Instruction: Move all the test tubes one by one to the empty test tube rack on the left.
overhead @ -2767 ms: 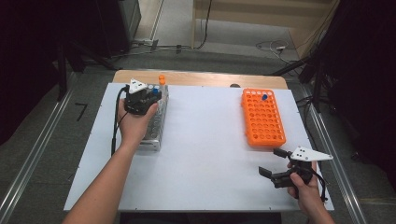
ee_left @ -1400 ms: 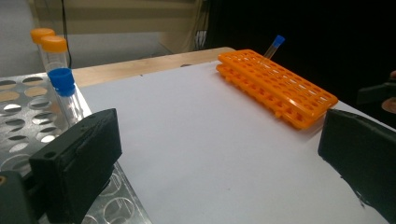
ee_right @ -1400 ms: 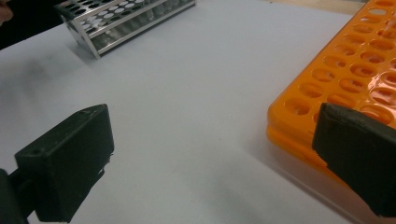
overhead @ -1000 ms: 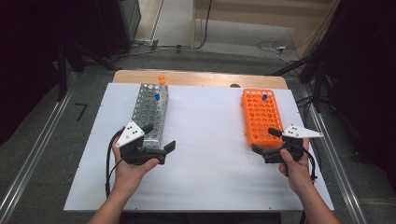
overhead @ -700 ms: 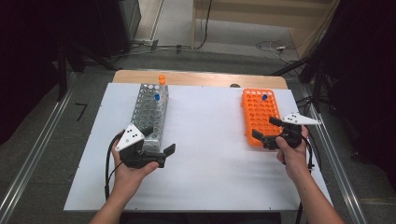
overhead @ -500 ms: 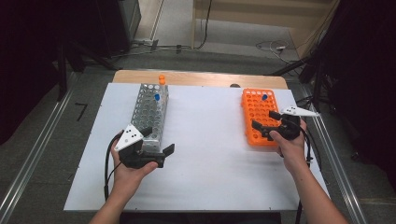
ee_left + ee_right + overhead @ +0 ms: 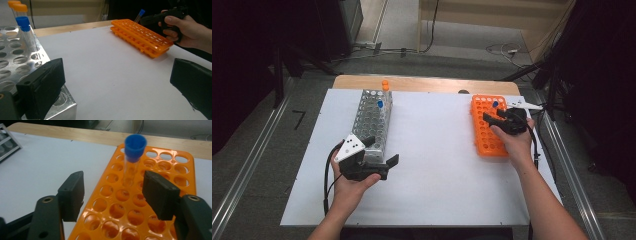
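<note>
The right gripper (image 7: pixel 493 116) hovers over the far end of the orange rack (image 7: pixel 487 135) at the right of the white table (image 7: pixel 437 165), its jaws having just been closing yet standing apart, short of the blue-capped tube (image 7: pixel 132 157) that stands upright in a far hole of that rack, untouched. The left gripper (image 7: pixel 381 151) rests at the near end of the metal rack (image 7: pixel 371 120) on the left, jaws wide open and empty; a second blue-capped tube (image 7: pixel 380 104) stands in that rack's far part, with orange-capped tubes (image 7: pixel 385 84) just beyond it.
</note>
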`<act>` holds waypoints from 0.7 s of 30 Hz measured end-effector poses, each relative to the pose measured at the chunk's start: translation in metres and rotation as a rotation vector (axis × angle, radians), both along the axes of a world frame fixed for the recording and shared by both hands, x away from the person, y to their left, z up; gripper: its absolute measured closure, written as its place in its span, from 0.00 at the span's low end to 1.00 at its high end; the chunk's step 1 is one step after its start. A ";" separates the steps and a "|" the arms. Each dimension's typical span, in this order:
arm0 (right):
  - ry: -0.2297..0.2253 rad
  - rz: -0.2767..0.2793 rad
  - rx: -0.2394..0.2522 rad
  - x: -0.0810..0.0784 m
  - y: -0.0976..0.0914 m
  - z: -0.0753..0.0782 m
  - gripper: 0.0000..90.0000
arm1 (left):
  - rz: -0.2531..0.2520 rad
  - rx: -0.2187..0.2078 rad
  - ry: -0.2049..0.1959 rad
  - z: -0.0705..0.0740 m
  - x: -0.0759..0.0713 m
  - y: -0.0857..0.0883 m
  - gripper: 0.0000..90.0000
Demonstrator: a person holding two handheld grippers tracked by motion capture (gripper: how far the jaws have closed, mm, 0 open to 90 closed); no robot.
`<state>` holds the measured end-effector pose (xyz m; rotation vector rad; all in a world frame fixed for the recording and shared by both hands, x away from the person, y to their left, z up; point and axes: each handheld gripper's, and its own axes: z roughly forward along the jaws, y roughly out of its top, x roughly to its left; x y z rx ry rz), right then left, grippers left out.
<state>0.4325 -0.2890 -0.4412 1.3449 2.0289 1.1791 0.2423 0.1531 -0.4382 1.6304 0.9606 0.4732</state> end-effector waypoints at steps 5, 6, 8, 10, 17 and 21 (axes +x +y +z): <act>0.017 -0.026 0.005 0.013 -0.001 -0.001 0.49 | -0.004 -0.003 0.000 0.001 -0.001 0.000 0.00; 0.019 -0.026 0.001 0.015 0.000 -0.001 0.50 | -0.002 -0.003 0.000 0.000 -0.001 0.000 0.00; 0.028 -0.035 -0.003 0.019 0.001 -0.002 0.53 | -0.002 -0.002 -0.001 0.001 -0.001 0.001 0.00; 0.043 -0.035 -0.004 0.023 0.002 -0.003 0.56 | 0.000 -0.003 -0.001 0.001 -0.001 0.001 0.00; 0.089 -0.063 -0.043 0.034 0.006 -0.011 0.66 | -0.004 -0.005 0.000 0.000 -0.002 -0.001 0.00; 0.091 -0.082 -0.082 0.037 0.009 -0.010 0.74 | -0.011 -0.002 0.002 -0.001 -0.001 -0.002 0.00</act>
